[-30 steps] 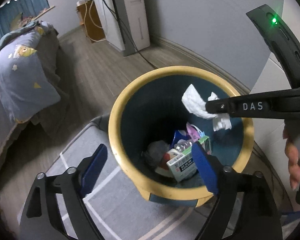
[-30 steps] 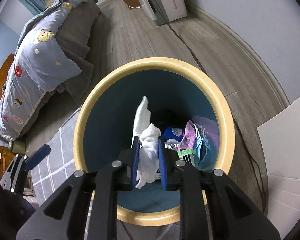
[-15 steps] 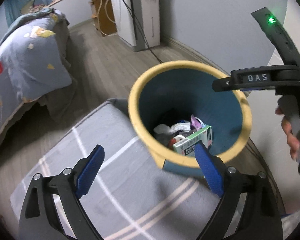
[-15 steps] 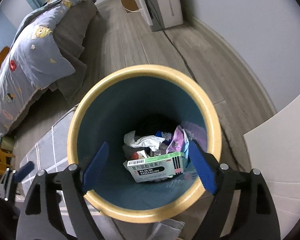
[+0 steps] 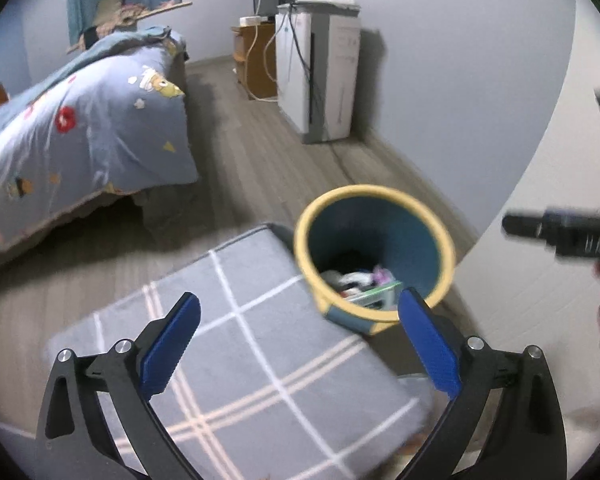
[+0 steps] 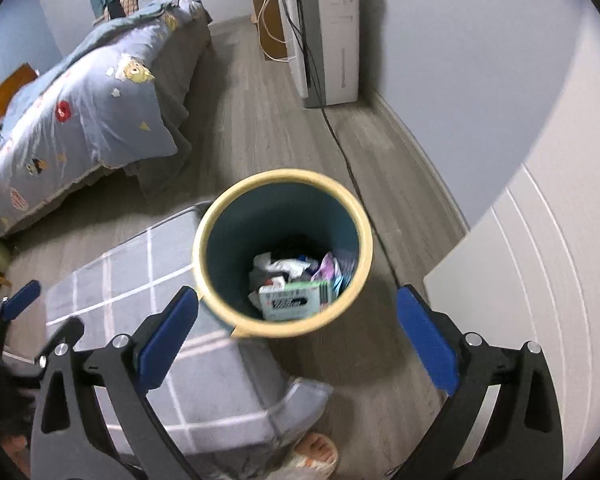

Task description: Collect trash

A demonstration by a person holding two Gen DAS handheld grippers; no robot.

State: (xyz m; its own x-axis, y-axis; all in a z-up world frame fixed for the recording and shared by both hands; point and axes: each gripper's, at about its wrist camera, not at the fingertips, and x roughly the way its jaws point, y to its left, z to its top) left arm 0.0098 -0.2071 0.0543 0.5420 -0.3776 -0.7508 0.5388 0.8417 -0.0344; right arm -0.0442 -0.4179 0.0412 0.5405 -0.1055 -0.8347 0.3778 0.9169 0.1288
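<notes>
A blue trash bin with a yellow rim (image 6: 281,180) stands on the wood floor beside a grey rug; it also shows in the left wrist view (image 5: 374,194). Inside lie white tissue (image 6: 280,266), a green and white medicine box (image 6: 294,300) and other wrappers. My right gripper (image 6: 298,344) is open and empty, well above the bin. My left gripper (image 5: 300,344) is open and empty, above the rug and left of the bin. The right gripper's side shows blurred in the left wrist view (image 5: 564,232).
A grey checked rug (image 5: 260,360) lies left of the bin. A bed with a blue quilt (image 5: 80,120) is at the left. A white appliance (image 6: 324,32) with a cable across the floor stands by the back wall. A white cabinet (image 6: 540,280) is at the right.
The right gripper opened and the white tissue dropped into the bin. Both grippers have since lifted up and back, so the bin looks smaller.
</notes>
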